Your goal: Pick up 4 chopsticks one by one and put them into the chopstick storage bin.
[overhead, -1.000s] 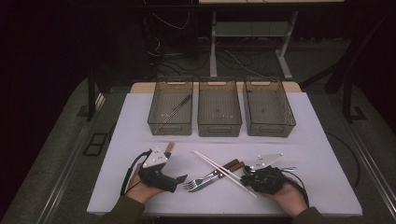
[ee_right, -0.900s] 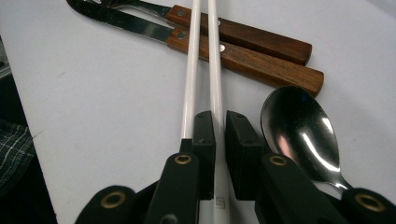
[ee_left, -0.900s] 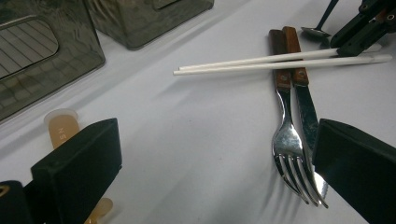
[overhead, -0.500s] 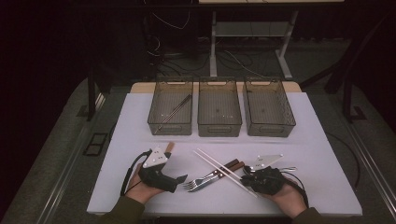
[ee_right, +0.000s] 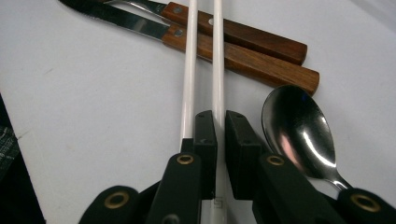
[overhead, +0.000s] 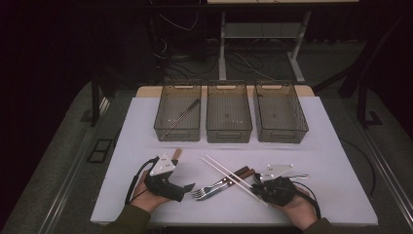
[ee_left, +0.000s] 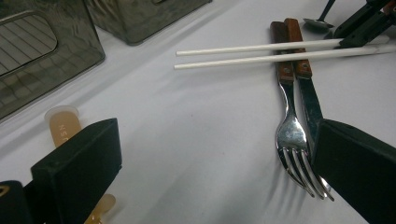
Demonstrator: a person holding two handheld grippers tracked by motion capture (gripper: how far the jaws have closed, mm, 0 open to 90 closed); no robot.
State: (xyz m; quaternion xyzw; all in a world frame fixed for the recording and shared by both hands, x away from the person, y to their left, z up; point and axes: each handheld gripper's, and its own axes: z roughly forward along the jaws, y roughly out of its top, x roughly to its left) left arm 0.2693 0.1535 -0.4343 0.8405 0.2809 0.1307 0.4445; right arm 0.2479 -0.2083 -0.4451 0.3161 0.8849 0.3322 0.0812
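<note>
Two white chopsticks lie crossed over the wooden handles of a fork and a knife on the white table. My right gripper is shut on one chopstick, while the other chopstick runs just outside its left jaw. A metal spoon lies beside its right jaw. My left gripper rests on the table with jaws wide open and nothing between them. The fork tines lie by its right jaw, and a tan utensil lies under its left jaw.
Three clear bins stand in a row at the back: left, middle, right. A thin metal rod lies in the left bin. The table's front edge runs just below both hands.
</note>
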